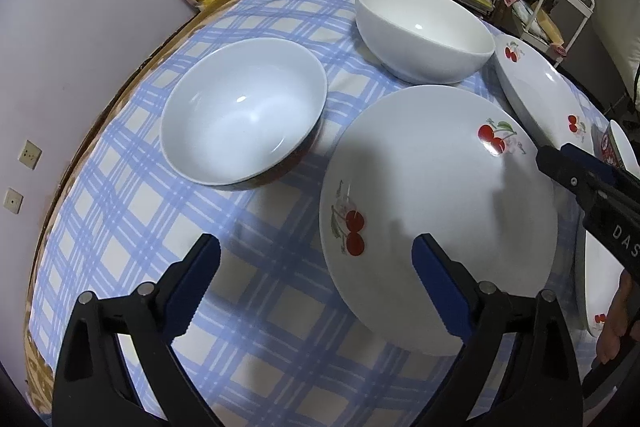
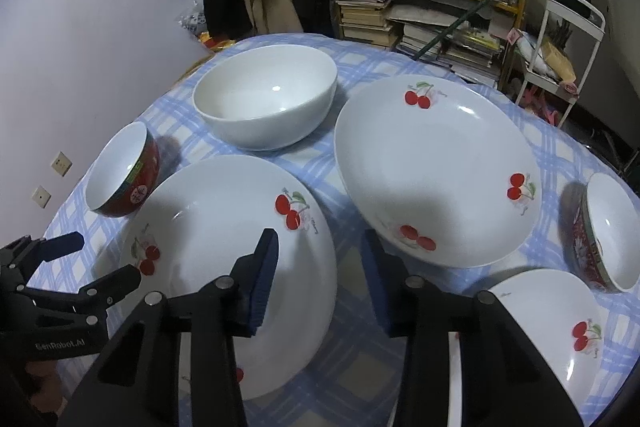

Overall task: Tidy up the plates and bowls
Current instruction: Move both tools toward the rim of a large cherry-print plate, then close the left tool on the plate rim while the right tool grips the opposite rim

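Note:
A white plate with red cherries (image 1: pixel 436 207) (image 2: pixel 224 259) lies on the blue checked tablecloth (image 1: pixel 140 247). My left gripper (image 1: pixel 320 263) (image 2: pixel 96 259) is open and straddles the plate's left rim, one finger over the plate and one over the cloth. My right gripper (image 2: pixel 324 279) (image 1: pixel 560 157) straddles the opposite rim, jaws apart and pads clear of it. A bowl that is red outside (image 1: pixel 244 111) (image 2: pixel 120 171) and a plain white bowl (image 1: pixel 424 35) (image 2: pixel 264 95) stand behind the plate.
A larger cherry plate (image 2: pixel 436 171) (image 1: pixel 540 95), a smaller cherry plate (image 2: pixel 560 327) and a second red bowl (image 2: pixel 608 231) lie to the right. The table's wooden edge (image 1: pixel 120 87) curves past on the left. Shelves of books (image 2: pixel 440 27) and a white cart (image 2: pixel 560 47) stand behind.

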Available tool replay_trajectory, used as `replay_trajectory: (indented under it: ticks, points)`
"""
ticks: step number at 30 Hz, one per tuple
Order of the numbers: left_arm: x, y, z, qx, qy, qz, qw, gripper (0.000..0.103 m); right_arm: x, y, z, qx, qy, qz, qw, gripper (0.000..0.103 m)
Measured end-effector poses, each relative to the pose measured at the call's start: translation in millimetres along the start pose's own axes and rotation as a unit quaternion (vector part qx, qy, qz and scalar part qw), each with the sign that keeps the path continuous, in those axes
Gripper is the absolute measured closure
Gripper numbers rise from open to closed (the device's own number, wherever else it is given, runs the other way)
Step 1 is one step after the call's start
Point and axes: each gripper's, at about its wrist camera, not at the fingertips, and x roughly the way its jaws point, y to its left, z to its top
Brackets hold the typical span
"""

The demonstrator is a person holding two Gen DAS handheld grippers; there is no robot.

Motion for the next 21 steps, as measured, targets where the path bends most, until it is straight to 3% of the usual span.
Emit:
replay_trajectory:
  ticks: [7,10,13,14,21]
  points:
    - [10,5,0,-0.017,0.016,-0.022,0.9995,0.027,6,-1,1,0.003,0.005,0.007,1.0,0.058]
    - [14,3,1,-0.012,0.013,-0.014,0.9997,0.033,10,1,0,-0.001,0.011,0.011,1.0,0.06]
    - [15,0,2,-0.002,0.01,-0.014,0.9999,0.053,15,4,-1,-0.007,0.018,0.013,1.0,0.073]
    - [15,-1,2,0.003,0.01,-0.013,0.9999,0.066,16,5,-2,-0.008,0.019,0.011,1.0,0.075]
    - [19,0,3,0.005,0.013,-0.021,0.9997,0.08,21,1,-5,-0.002,0.023,0.006,1.0,0.083]
